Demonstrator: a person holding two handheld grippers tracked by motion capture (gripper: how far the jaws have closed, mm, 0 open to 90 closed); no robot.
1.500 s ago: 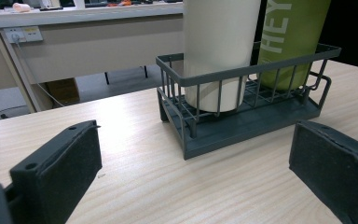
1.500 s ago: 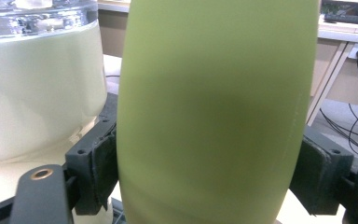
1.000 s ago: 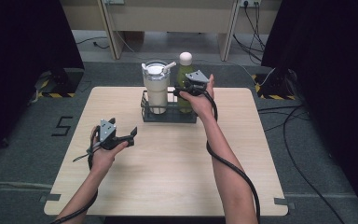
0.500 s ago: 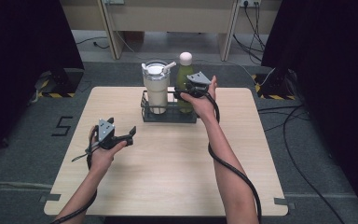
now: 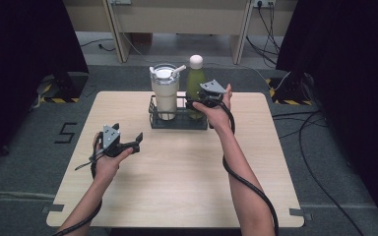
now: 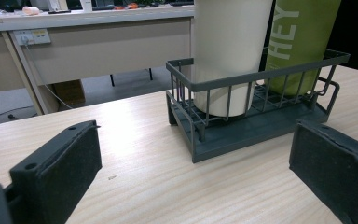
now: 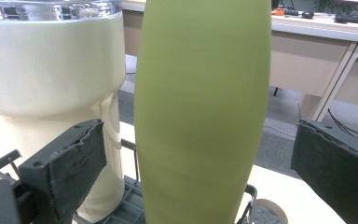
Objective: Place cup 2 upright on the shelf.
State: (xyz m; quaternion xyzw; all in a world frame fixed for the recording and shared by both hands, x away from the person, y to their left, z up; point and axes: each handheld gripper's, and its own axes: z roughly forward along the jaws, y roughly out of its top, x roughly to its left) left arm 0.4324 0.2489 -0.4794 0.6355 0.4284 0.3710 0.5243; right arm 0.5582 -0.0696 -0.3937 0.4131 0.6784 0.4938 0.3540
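A dark wire rack [image 5: 177, 122] stands at the table's far middle and holds a cream tumbler [image 5: 166, 93] with a lid and straw, and to its right a green bottle [image 5: 195, 78] with a white cap. My right gripper [image 5: 200, 104] is open at the bottle's right side. In the right gripper view the green bottle [image 7: 200, 93] stands between the two spread pads [image 7: 65, 168], apart from both, with the tumbler [image 7: 51, 70] beside it. My left gripper [image 5: 137, 139] is open above the table's left part, pointing at the rack [image 6: 261, 126], tumbler [image 6: 228, 46] and bottle [image 6: 303, 42].
The light wooden table [image 5: 177, 187] has bare surface in front of the rack and on both sides. Cables [image 5: 305, 128] run over the grey floor to the right. Desks [image 5: 177, 14] stand beyond the table's far edge.
The right gripper has shifted very slightly beside the bottle. The left gripper holds its place.
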